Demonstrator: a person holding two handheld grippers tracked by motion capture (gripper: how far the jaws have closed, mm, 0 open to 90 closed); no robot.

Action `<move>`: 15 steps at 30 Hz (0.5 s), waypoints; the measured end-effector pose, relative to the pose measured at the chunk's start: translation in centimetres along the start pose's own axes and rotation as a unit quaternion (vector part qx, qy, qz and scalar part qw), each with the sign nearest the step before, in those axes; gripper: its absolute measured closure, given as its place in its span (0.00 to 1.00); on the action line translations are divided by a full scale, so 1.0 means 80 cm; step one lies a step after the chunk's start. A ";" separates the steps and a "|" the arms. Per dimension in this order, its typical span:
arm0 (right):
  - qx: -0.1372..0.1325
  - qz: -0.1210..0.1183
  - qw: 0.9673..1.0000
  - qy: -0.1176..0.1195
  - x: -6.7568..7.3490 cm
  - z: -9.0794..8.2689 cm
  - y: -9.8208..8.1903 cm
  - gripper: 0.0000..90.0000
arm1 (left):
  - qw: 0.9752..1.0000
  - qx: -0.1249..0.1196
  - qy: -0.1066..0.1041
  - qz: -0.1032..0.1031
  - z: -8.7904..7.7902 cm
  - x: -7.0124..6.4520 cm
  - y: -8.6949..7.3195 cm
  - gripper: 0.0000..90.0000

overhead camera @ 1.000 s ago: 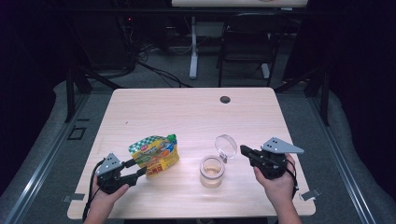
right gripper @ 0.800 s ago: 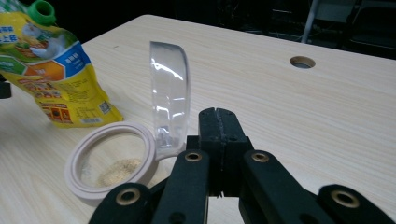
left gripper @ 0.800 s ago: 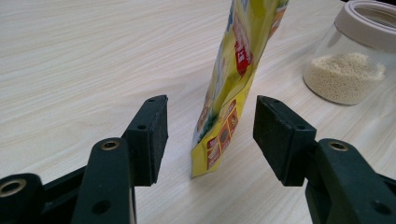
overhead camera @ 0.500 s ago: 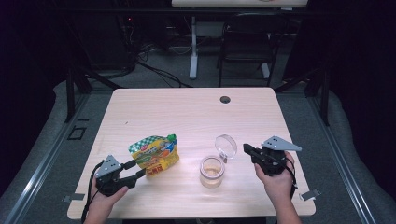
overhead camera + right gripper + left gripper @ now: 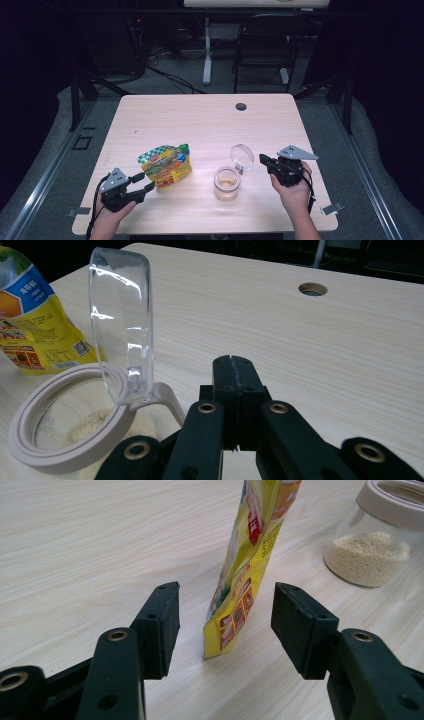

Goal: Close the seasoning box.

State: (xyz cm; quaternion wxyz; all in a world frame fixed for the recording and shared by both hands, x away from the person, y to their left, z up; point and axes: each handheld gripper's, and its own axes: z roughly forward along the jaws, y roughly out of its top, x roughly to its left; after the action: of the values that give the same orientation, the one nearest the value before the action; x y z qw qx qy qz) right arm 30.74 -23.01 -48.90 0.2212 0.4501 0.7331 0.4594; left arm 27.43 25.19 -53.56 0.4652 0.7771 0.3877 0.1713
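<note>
Here, at the near edge of the table (image 5: 210, 115): left gripper (image 5: 142, 182) with jaws wide open, the pouch (image 5: 166, 165) upright between the pads (image 5: 165, 625) but untouched, its lower corner on the wood. Further right along the same edge, jar (image 5: 227, 183) with pale grains inside, clear lid (image 5: 242, 156) flipped up on its hinge. Just beside the jar, right gripper (image 5: 262, 160) with jaws fully closed, nothing between them.

The bench (image 5: 200, 125) is pale wood with a round cable hole (image 5: 241, 106) near its far edge, right of centre. Beyond it, at the top of the frame, stand a dark chair (image 5: 265, 50) and a white desk leg (image 5: 207, 50), with cables (image 5: 165, 75) trailing across the grey floor (image 5: 350, 150).
</note>
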 end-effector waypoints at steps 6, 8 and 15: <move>0.003 0.002 1.000 0.000 -0.002 0.003 -0.002 1.00 | 1.000 0.001 0.000 -0.001 0.000 0.000 0.000 0.50; 0.003 0.003 1.000 0.000 -0.002 0.003 -0.002 1.00 | 1.000 -0.001 0.000 -0.001 0.000 0.000 0.000 0.50; 0.004 -0.002 1.000 0.006 0.003 0.006 -0.002 1.00 | 1.000 0.001 0.000 0.000 0.001 -0.001 0.000 0.49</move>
State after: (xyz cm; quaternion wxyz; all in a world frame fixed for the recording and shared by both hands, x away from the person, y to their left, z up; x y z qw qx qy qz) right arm 30.90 -22.64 -49.23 0.2162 0.4467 0.7370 0.4589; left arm 27.45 25.12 -53.63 0.4643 0.7778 0.3876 0.1711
